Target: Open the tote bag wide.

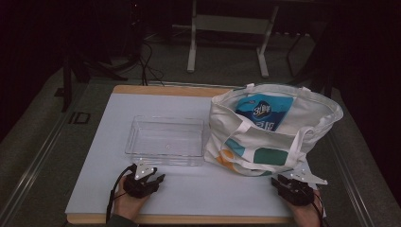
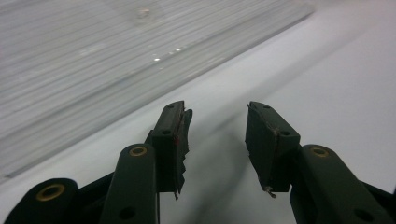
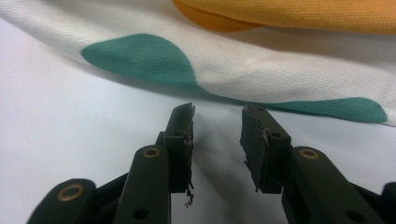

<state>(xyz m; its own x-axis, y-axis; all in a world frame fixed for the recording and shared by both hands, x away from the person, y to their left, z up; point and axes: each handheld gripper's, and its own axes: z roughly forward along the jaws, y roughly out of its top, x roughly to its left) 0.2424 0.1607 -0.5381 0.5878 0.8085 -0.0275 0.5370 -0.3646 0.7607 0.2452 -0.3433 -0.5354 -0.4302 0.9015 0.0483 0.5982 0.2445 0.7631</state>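
blue packet [image 1: 264,112] half hidden inside tote bag [image 1: 246,142]; clear tray [image 2: 93,70] blurred, cut off

White tote bag [image 1: 265,137] beside clear tray [image 1: 165,139], tabletop.

We see a white table [image 1: 198,194], its wooden edge showing along the far and near sides. Beyond the table's far edge stands a pale metal frame [image 1: 227,23] on two legs. Off the table's far left corner, dark cables [image 1: 146,66] trail over the grey floor [image 1: 38,137] — possibly carpet, though the light is too dim to tell. Left of the table, a metal rail [image 1: 42,156] runs along the floor.
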